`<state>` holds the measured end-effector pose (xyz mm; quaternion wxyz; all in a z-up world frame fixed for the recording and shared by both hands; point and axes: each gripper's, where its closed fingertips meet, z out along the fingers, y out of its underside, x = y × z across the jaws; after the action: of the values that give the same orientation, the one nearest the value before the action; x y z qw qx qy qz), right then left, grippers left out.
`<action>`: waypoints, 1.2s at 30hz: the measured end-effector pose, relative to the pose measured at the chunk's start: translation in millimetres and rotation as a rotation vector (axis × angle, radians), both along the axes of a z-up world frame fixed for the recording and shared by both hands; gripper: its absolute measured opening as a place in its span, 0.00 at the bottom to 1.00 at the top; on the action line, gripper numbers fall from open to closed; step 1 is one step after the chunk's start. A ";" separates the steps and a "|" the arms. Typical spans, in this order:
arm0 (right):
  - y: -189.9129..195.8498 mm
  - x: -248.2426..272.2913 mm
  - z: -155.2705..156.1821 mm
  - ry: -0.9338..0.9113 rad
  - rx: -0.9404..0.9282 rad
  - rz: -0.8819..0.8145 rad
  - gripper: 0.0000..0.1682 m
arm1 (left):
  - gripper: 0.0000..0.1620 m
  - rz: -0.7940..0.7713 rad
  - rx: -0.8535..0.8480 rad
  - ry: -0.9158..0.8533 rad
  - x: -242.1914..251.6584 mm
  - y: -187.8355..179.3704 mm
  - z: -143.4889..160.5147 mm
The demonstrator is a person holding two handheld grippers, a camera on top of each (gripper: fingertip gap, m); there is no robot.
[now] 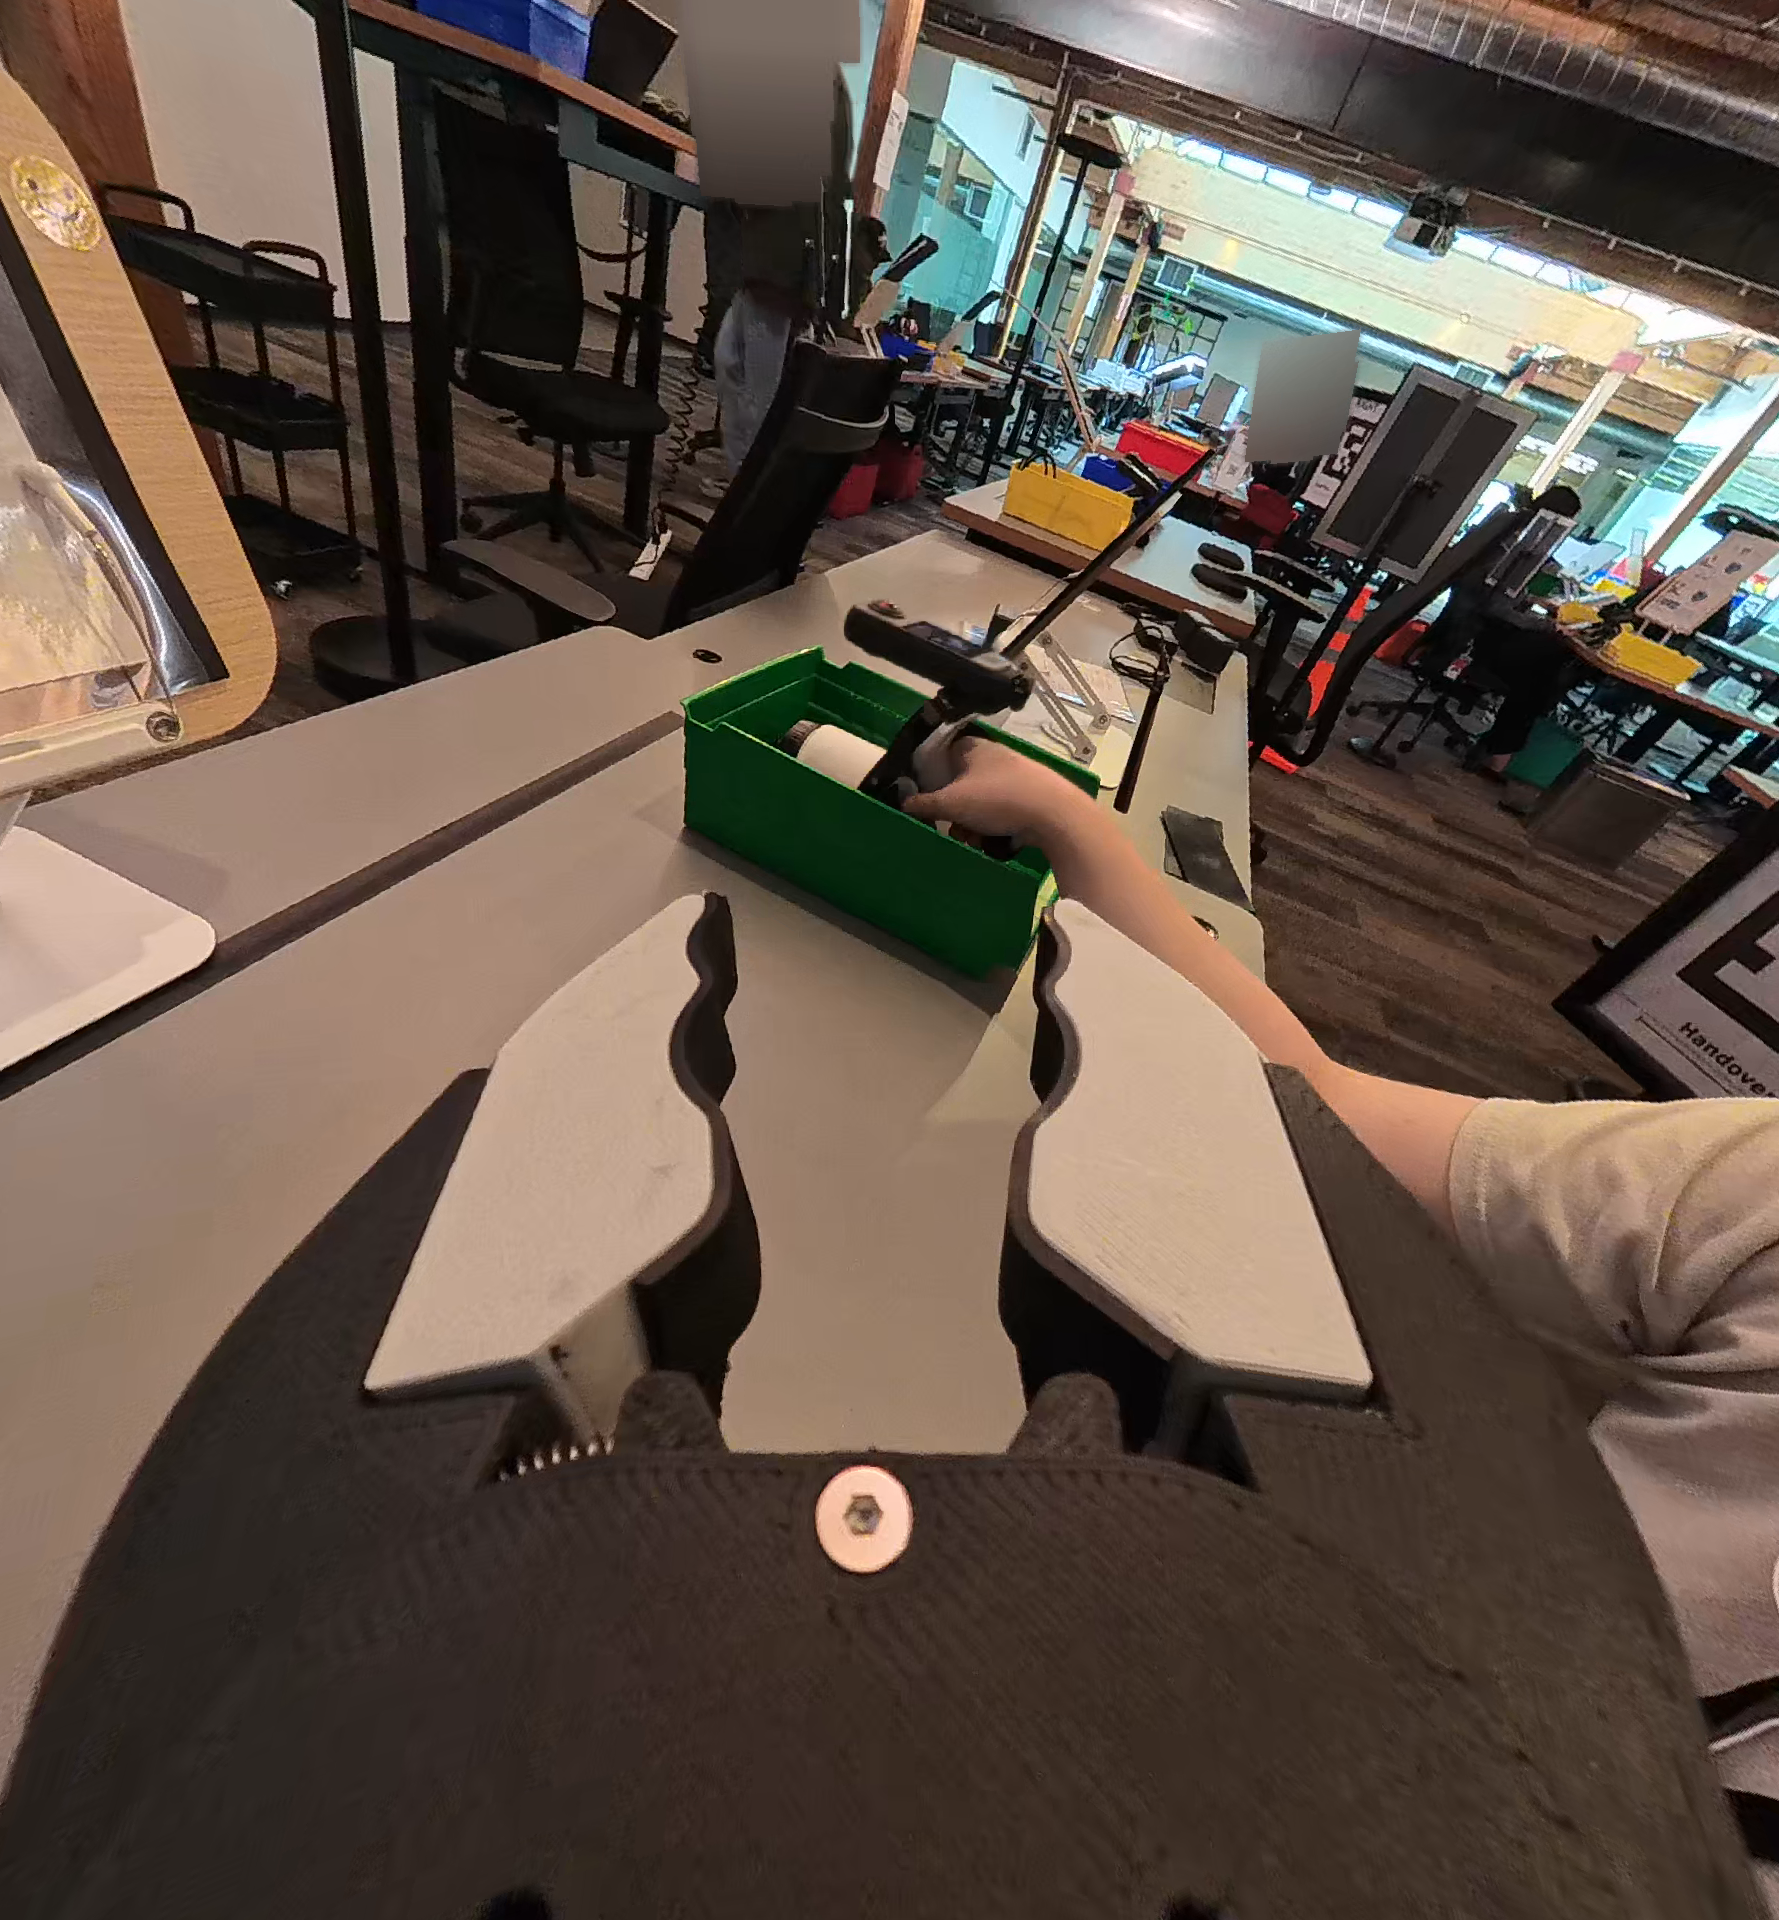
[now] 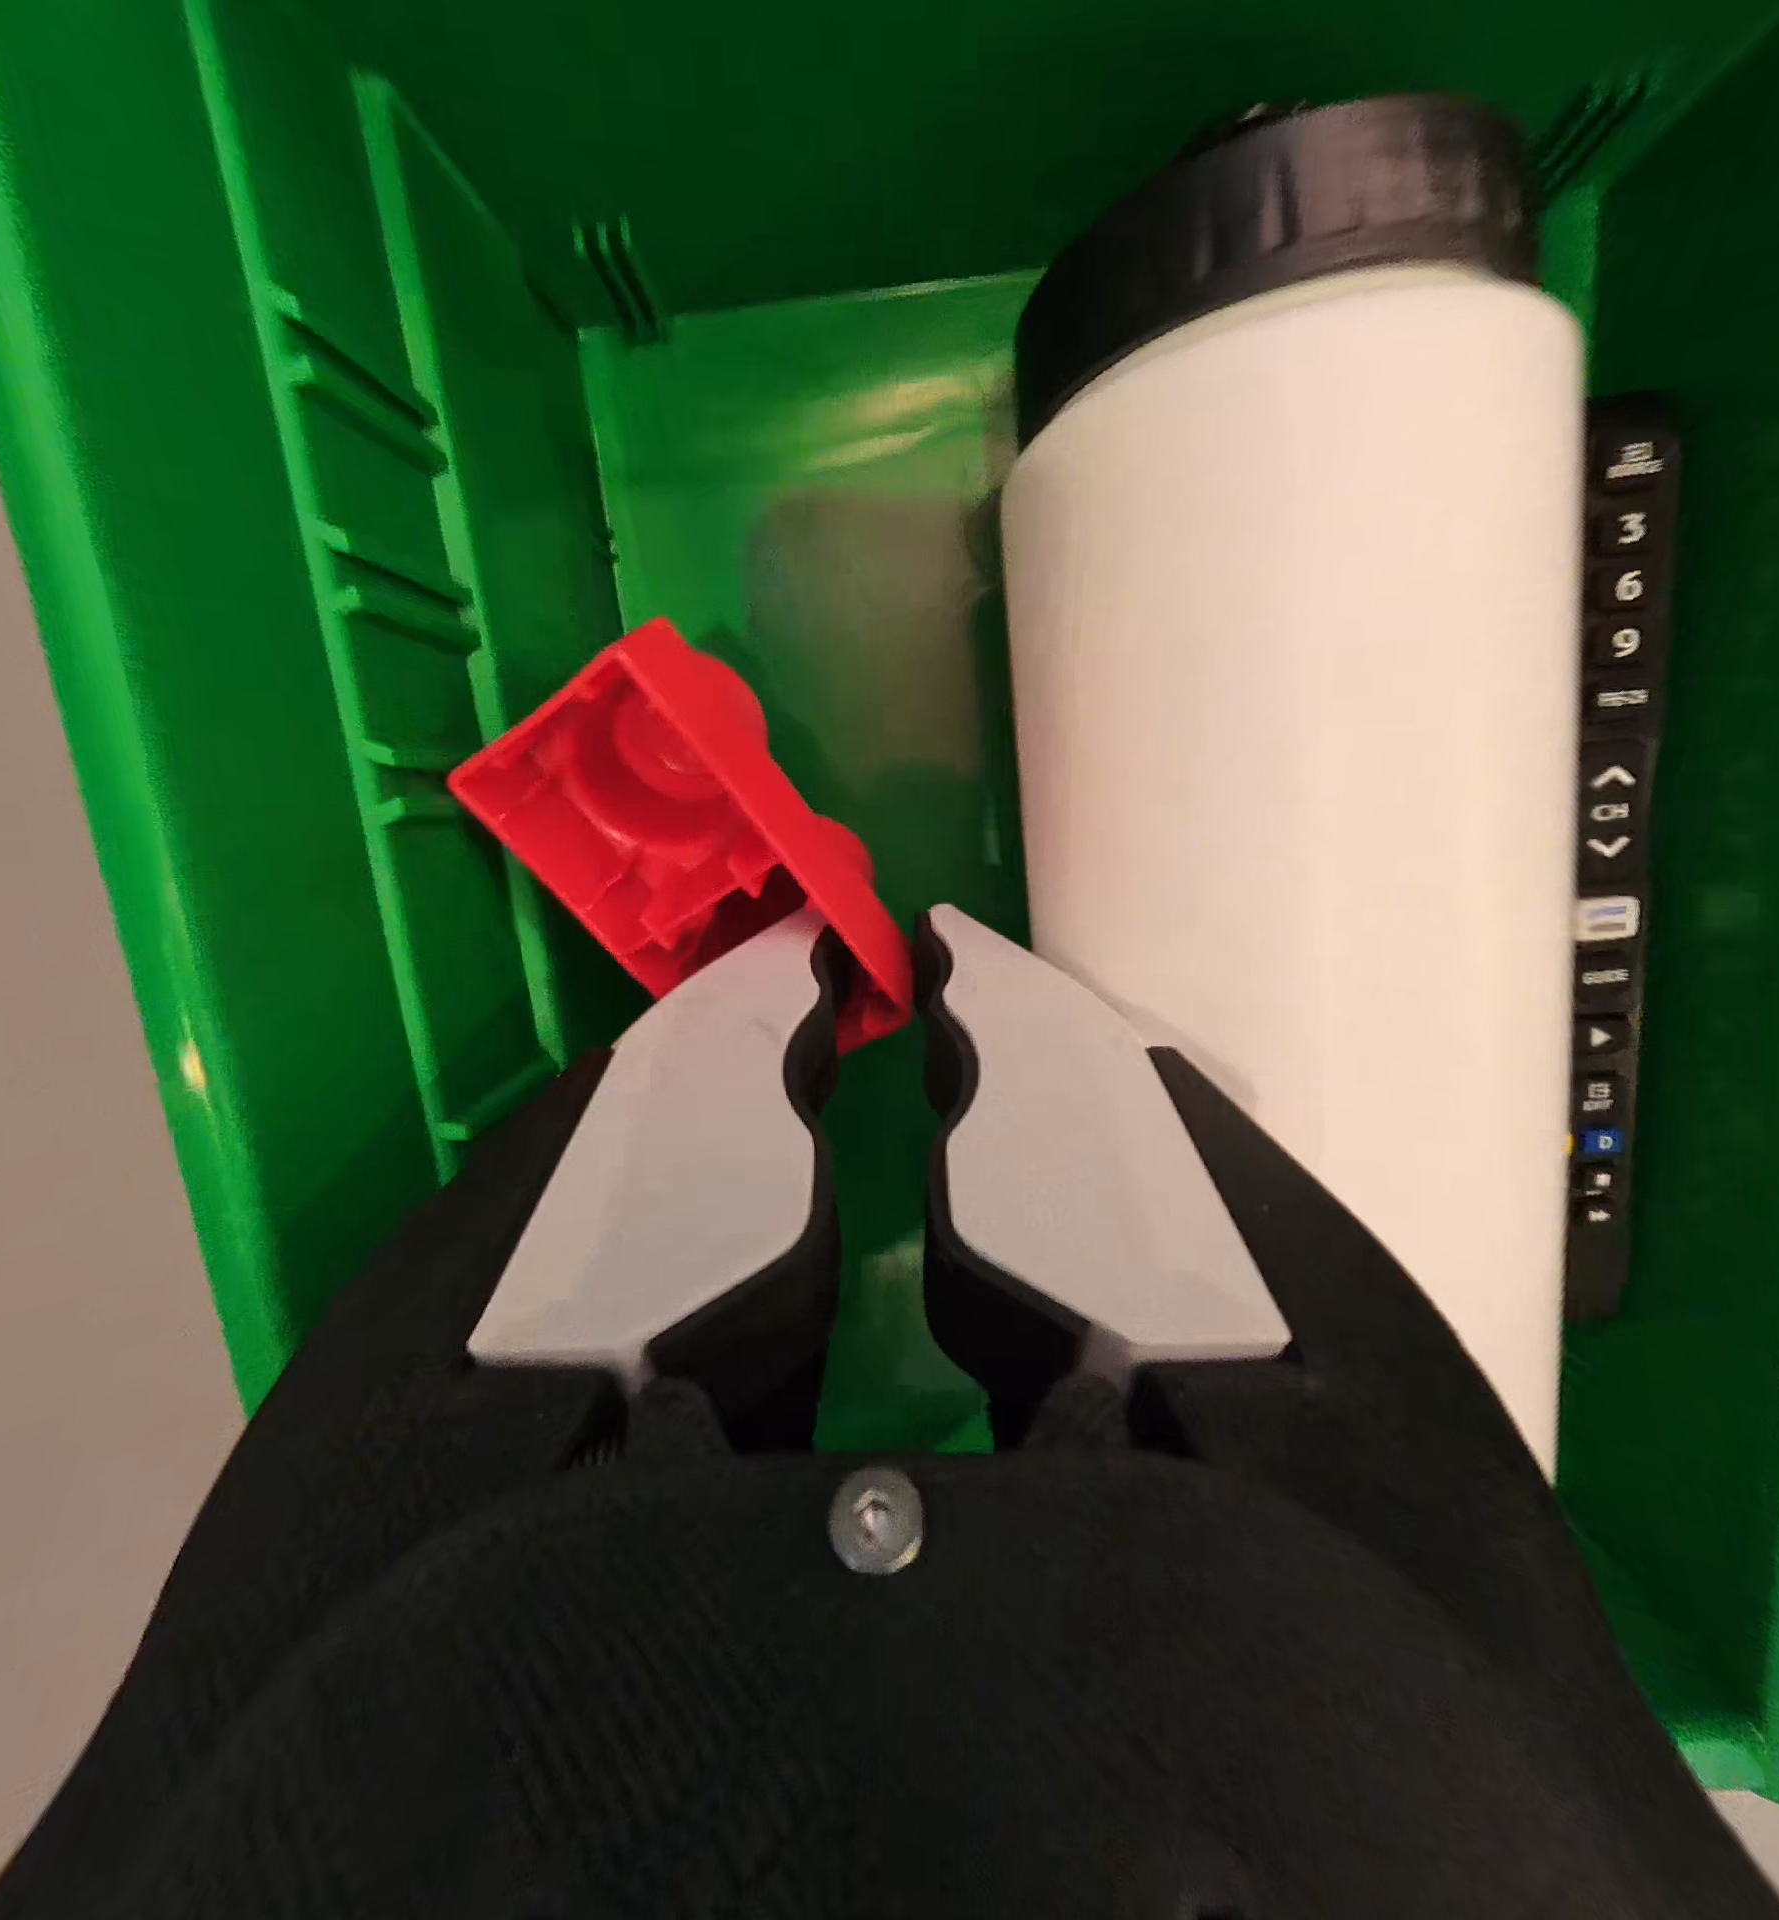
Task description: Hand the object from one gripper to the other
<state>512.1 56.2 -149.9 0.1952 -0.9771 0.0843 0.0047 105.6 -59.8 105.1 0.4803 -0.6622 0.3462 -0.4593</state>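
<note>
A red toy brick [image 2: 677,810] sits tilted inside the green bin [image 2: 241,623], hollow underside toward the camera. My right gripper [image 2: 872,961] is shut on the brick's near edge, pinching it between the fingertips. In the left wrist view the right gripper [image 1: 916,764] reaches down into the green bin [image 1: 843,852], held by a hand; the brick is hidden there. My left gripper [image 1: 880,940] is open and empty, hovering over the grey table [image 1: 345,1039] in front of the bin.
A white bottle with a black cap [image 2: 1280,779] lies in the bin beside the brick, and shows in the left wrist view [image 1: 838,753]. A black remote [image 2: 1617,831] lies along the bin's right wall. A white stand base [image 1: 43,956] sits at the table's left. The gap from one gripper's tips to the other's is roughly 50 centimetres. The black remote [image 2: 1617,831] is about 11 centimetres from my right fingertips.
</note>
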 end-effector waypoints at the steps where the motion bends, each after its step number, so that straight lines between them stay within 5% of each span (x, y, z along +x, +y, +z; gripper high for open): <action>1: -1.2 -1.2 -2.9 -0.006 -0.020 0.013 0.08 | 0.34 0.001 0.001 0.005 -0.5 -0.3 -0.1; 8: -0.4 -1.8 33.7 0.006 0.081 0.044 0.25 | 0.36 0.234 0.102 0.114 -45.7 25.1 4.0; 13: 7.3 -7.5 124.0 -0.072 0.440 0.083 0.25 | 0.40 0.759 0.186 0.458 -167.6 66.2 -11.0; 17: 2.8 -41.2 212.2 -0.111 0.836 0.180 0.25 | 0.41 0.996 0.026 0.687 -254.1 77.8 -49.5; 21: -13.7 -73.2 261.0 -0.144 1.064 0.267 0.25 | 0.39 0.868 -0.247 0.722 -273.5 81.3 -110.0; 28: -12.2 -93.2 260.0 -0.206 1.051 0.328 0.25 | 0.40 0.847 -0.618 0.846 -295.0 93.0 -196.7; 31: -7.1 -95.4 250.4 -0.216 1.007 0.344 0.25 | 0.36 0.815 -0.702 0.918 -294.2 84.1 -212.7; 34: -5.1 -96.8 247.3 -0.239 0.991 0.356 0.25 | 0.14 0.801 -0.722 0.992 -297.1 78.1 -218.0; 36: -4.8 -99.9 246.4 -0.240 0.989 0.369 0.25 | 0.14 0.793 -0.722 1.007 -297.7 77.0 -217.3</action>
<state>412.2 51.4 96.5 0.6360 -0.7610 -0.1238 -0.0337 -192.1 17.2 -112.2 0.1450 -0.9854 0.0865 0.0233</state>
